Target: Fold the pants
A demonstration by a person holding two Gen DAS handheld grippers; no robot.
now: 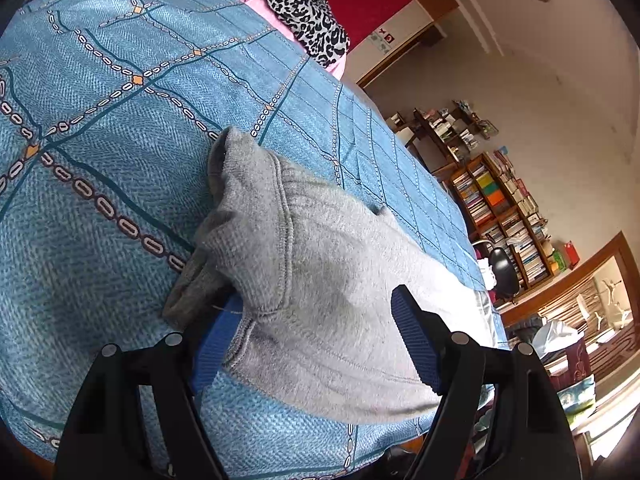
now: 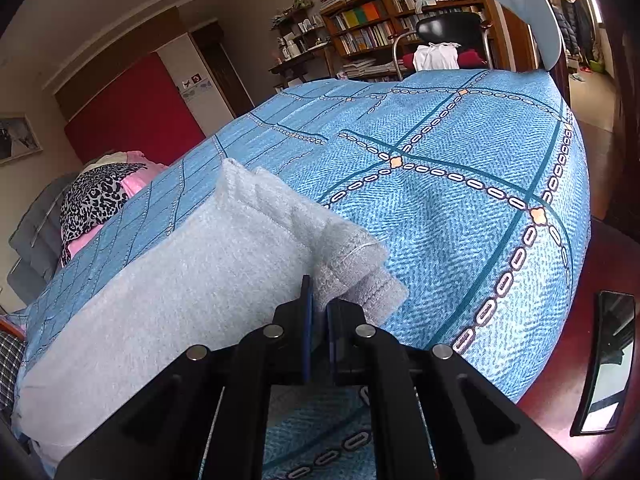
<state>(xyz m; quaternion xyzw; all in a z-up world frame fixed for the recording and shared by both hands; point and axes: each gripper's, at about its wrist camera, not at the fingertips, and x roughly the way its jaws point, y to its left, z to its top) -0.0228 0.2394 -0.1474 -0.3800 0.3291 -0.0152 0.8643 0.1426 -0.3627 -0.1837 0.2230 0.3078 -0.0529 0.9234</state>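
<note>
Grey fleece pants [image 1: 320, 264] lie folded on a blue patterned bedspread [image 1: 120, 128]. In the left wrist view my left gripper [image 1: 316, 300] stands open, astride one end of the pants. Its right blue pad [image 1: 416, 344] is clear of the cloth, and its left pad [image 1: 214, 340] is half tucked under a fold. In the right wrist view the pants [image 2: 180, 300] run off to the left as a long folded band. My right gripper [image 2: 318, 308] is shut on a grey hem corner of them, with the cloth pinched between its narrow blue pads.
A leopard-print and pink bundle [image 2: 100, 200] lies at the head of the bed. A bookcase [image 2: 400, 8] and a black chair [image 2: 448, 32] stand beyond the far edge. A dark red floor and a mirror [image 2: 608, 364] are on the right, past the bed's edge.
</note>
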